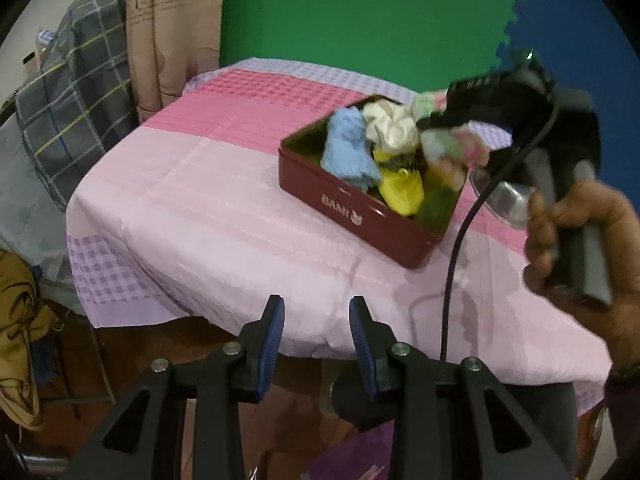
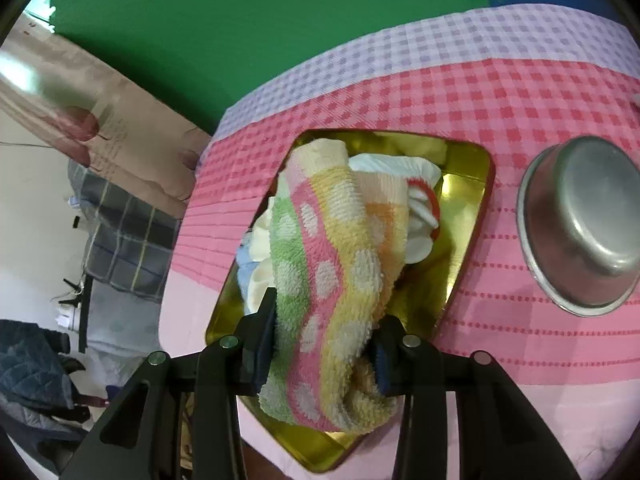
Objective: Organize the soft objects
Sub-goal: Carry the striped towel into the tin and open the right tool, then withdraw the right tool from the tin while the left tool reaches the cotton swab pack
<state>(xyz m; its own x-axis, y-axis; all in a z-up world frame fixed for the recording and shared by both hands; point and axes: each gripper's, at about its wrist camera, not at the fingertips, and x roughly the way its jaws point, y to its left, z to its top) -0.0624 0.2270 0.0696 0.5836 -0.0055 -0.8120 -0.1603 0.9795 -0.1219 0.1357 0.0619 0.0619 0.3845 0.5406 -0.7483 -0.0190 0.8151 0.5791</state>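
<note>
Right claw (image 2: pixel 326 344) clamps something soft; left claw (image 1: pixel 317 336) hangs parted, empty.

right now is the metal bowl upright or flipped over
Flipped over: the bowl sits rim-down on the cloth beside the tin, flat base facing up.

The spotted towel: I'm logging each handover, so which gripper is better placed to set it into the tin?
Right. The right gripper already holds the spotted towel over the tin; the left gripper hangs empty, short of the table edge.
</note>
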